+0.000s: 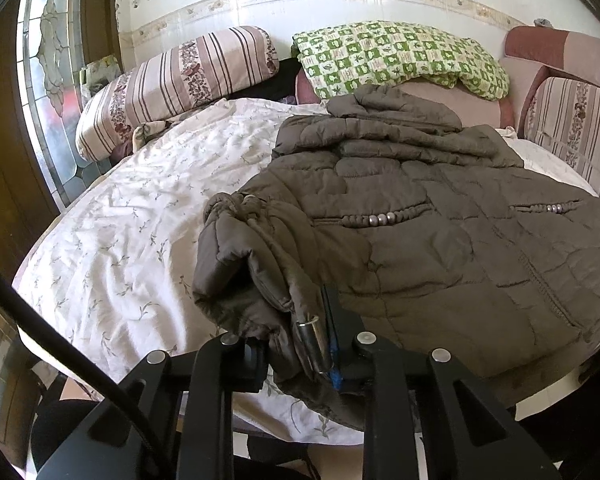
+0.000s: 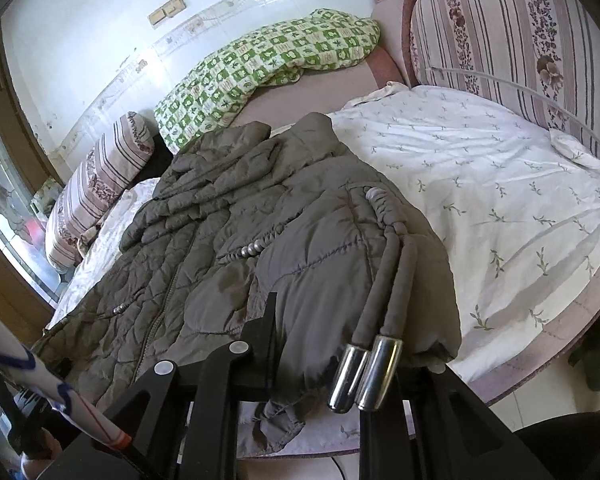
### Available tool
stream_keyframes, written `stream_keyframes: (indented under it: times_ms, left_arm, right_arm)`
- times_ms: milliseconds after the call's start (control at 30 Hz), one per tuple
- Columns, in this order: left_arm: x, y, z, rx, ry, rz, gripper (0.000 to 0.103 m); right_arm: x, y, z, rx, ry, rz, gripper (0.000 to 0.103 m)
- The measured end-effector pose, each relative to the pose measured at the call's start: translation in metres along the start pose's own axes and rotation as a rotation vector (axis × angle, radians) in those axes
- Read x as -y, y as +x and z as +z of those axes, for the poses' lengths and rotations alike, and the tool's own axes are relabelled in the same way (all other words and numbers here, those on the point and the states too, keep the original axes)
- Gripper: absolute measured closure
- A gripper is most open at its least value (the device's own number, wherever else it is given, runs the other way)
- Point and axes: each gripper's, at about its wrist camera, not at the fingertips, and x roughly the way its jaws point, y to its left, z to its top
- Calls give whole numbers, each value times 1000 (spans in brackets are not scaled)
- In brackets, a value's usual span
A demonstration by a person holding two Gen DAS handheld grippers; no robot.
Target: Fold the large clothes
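Jacket: a brown quilted jacket (image 1: pixel 440 240) lies spread on the bed, front side up, filling the centre and right of the left wrist view and the centre-left of the right wrist view (image 2: pixel 228 240).
Long axis: it runs from the hem at the lower frame edge, next to the grippers, up to the hood (image 1: pixel 396 112) at upper centre, near the pillows.
Hood end: points away from both cameras, toward the wall.
Left gripper: the left gripper (image 1: pixel 296 344) at lower centre is closed down narrow on a bunched fold of the jacket's hem corner; fabric fills the gap between the black fingers.
Drawcord by left gripper: a metal-tipped cord end (image 1: pixel 312 340) lies pressed among the pinched fabric.
Right gripper: the right gripper (image 2: pixel 320 344) at lower centre grips the opposite hem corner; only one finger (image 2: pixel 266 332) shows, the other is hidden under cloth, so the exact gap cannot be told.
Drawcords by right gripper: two cords with metal tips (image 2: pixel 364 376) hang over the pinched hem.
Jacket relative to grippers: the hem sits in both grippers and the body stretches forward and up from them.
Bed: a white floral sheet (image 1: pixel 140 208) covers it.
Bedding behind: a striped pillow (image 1: pixel 172 88) at upper left and a green checked blanket (image 1: pixel 400 56) at upper centre.
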Motion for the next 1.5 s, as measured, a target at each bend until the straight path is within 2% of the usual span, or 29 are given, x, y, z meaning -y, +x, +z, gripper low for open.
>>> stream_keyframes:
  times_ms: [867,1000,1200,1333,1500]
  left_arm:
    - [-13,-22,12,18,-38,-38,81]
    - [-14,-27,24,32,-39,-44,81]
    - [-19,-31,71,88,-50,-88,81]
    - [-26,-23,123,124,-78,-123,81]
    - [-31,0,201,141,-120,-159,80]
  right_arm:
    - [0,-32,10,37,-49,31,86]
    - [-1,-36,21,45,-45,54,86]
    - [-21,-47,68,108,-89,89,86]
    - [-40,-45,110,143,-117,91,86]
    - [-62,-15,187,176,-140,67,86]
